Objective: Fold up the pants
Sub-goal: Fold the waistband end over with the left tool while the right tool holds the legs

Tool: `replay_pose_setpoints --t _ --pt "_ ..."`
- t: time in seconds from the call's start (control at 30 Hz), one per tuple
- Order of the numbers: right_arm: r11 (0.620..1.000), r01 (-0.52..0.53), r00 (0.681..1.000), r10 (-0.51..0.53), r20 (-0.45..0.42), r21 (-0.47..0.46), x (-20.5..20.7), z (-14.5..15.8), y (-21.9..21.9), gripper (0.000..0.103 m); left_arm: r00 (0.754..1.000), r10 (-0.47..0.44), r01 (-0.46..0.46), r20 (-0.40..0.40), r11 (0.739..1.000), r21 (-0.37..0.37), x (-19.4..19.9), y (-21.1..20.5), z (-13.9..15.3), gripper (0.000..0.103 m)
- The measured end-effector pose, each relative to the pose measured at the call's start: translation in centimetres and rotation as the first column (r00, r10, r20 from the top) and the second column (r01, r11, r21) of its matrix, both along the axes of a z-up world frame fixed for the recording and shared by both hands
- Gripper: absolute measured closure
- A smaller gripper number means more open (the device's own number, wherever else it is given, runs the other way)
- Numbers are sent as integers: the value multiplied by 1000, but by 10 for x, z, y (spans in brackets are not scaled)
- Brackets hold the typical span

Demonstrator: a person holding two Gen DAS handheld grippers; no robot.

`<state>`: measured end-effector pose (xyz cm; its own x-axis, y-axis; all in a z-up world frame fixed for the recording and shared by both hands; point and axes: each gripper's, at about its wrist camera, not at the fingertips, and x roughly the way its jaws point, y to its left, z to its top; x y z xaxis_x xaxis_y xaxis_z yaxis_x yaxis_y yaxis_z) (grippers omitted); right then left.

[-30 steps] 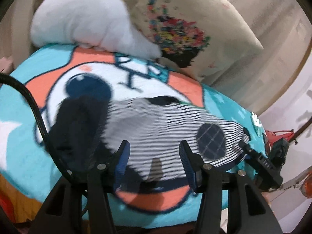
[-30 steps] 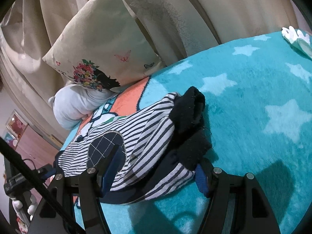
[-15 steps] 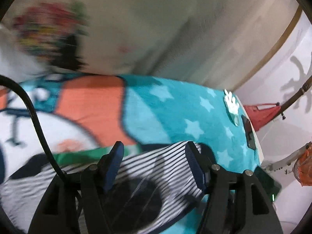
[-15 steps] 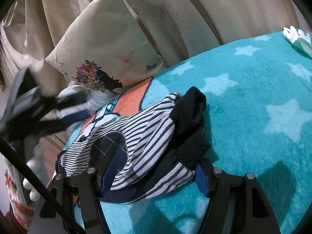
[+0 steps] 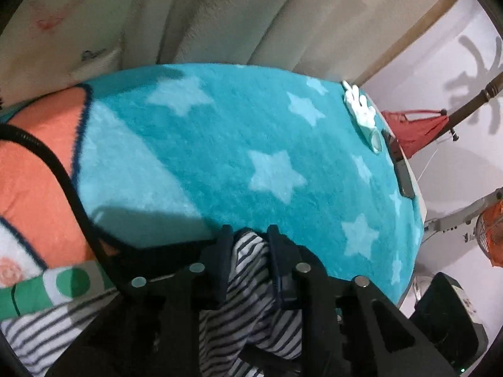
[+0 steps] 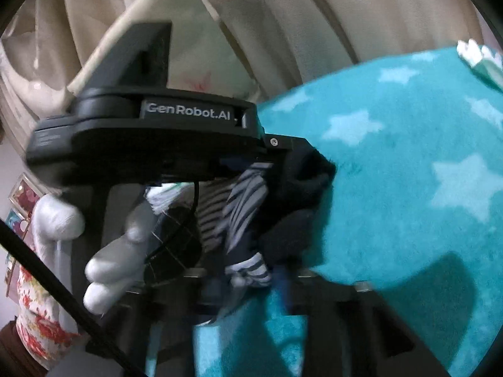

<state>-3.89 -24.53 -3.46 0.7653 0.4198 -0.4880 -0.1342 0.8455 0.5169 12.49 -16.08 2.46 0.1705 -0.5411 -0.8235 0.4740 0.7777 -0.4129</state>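
On the teal blanket [image 5: 195, 163] — striped pants [image 5: 251, 286] pinched in both grippers.

Teal star-patterned blanket [image 5: 239, 144] fills mid-frame — cream curtains [image 5: 239, 12] hang across the top, white wall [image 5: 465, 62] at right.

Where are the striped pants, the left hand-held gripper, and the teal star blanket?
striped pants [image 5: 251, 308], left wrist view, striped fabric bunched just behind the fingers.
left hand-held gripper [image 5: 248, 235], left wrist view, midway between the fingertips, shut on the fabric.
teal star blanket [image 5: 195, 157], left wrist view, bare teal pile between stars.
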Motion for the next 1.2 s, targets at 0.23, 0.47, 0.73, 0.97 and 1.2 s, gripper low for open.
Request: replay_pose_setpoints --t 0.23,0.47,0.73,0.97,1.2 --pt "992 -58 994 67 82 -110 -1 38 36 85 992 129 -125 13 981 -147 -16 62 30 84" --pt "955 -176 972 206 108 -238 15 57 109 86 930 359 -336 75 916 -216 -51 168 58 75" --pt "886 -271 952 304 30 -378 48 29 186 86 819 566 -529 96 809 -256 -105 289 54 65" --pt "811 -392 897 443 18 -435 27 30 205 82 752 657 -615 54 728 -302 -129 335 40 58" --pt "824 -413 891 454 16 -388 9 50 183 53 720 688 -639 94 710 -296 -146 352 37 53"
